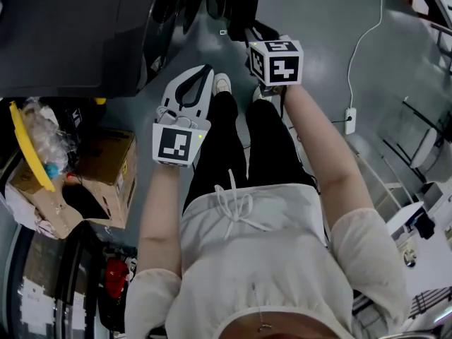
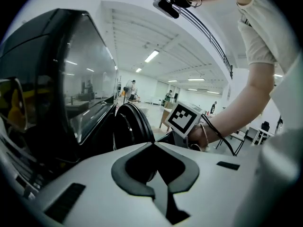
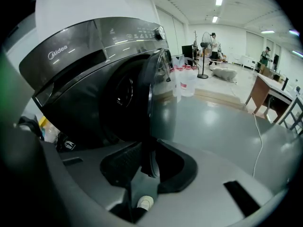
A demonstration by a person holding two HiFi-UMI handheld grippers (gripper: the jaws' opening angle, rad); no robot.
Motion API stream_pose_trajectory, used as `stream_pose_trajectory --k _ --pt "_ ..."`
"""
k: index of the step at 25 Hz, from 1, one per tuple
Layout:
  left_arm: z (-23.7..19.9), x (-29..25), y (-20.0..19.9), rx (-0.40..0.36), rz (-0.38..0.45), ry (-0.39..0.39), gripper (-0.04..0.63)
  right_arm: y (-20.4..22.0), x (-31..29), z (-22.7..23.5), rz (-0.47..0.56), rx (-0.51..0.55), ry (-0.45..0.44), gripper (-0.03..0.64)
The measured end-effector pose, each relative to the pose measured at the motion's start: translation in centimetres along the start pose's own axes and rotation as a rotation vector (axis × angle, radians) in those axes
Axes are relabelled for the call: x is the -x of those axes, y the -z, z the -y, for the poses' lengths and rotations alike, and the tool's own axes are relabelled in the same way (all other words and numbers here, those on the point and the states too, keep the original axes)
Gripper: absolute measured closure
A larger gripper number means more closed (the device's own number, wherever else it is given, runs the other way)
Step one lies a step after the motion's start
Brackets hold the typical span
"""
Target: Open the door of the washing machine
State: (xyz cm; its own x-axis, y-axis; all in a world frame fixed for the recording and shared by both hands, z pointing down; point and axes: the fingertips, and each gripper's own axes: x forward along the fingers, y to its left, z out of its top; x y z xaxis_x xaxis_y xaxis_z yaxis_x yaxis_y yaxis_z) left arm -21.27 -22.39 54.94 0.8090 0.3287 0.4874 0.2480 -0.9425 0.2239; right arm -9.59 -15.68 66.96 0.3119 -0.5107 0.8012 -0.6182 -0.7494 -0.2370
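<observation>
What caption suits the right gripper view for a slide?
Right gripper clamps the edge of the partly open washing machine door.

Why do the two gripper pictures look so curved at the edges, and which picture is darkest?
Left gripper view: fisheye, so the ceiling bows and the corners go black. Right gripper view: the same bending, with glare on the washing machine panel and its door. Head view: dimmest, the machine nearly black.

The washing machine (image 3: 80, 65) has a glossy dark-grey shell and its door (image 3: 163, 103) a shiny, glass-like face, the floor (image 3: 218, 122) is smooth, grey and reflective, the cardboard box (image 1: 106, 164) matt brown, and the right gripper (image 3: 149, 144) matt pale-grey plastic with black ribbed pads (image 3: 120, 162).
</observation>
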Motion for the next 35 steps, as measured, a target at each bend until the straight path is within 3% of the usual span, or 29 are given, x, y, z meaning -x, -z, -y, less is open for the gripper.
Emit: stream_pose_trajectory --k 6,13,22,28,30,35 --pt "3.0 -4.5 -2.5 -0.031 0.002 0.064 0.572 -0.1 2.2 6.5 0.005 -0.009 0.055 0.546" --pt "6.3 -11.0 -5.2 -0.064 0.016 0.064 0.572 -0.4 3.8 13.8 0.002 0.039 0.041 0.546" --pt "10.7 -19.5 -9.2 -0.017 0.017 -0.047 0.572 -2.6 5.0 22.8 -0.053 0.132 -0.045 0.541" --pt "11.4 -24.3 -12.6 0.055 0.056 -0.145 0.572 -4.8 4.9 28.2 -0.089 0.187 -0.101 0.538" --pt "11.4 -25.9 -14.2 0.057 0.097 -0.178 0.572 -5.6 4.7 29.9 -0.097 0.207 -0.119 0.537" --pt "11.9 -29.2 -15.6 0.053 0.085 -0.238 0.572 -7.6 4.0 33.4 -0.109 0.248 -0.156 0.534"
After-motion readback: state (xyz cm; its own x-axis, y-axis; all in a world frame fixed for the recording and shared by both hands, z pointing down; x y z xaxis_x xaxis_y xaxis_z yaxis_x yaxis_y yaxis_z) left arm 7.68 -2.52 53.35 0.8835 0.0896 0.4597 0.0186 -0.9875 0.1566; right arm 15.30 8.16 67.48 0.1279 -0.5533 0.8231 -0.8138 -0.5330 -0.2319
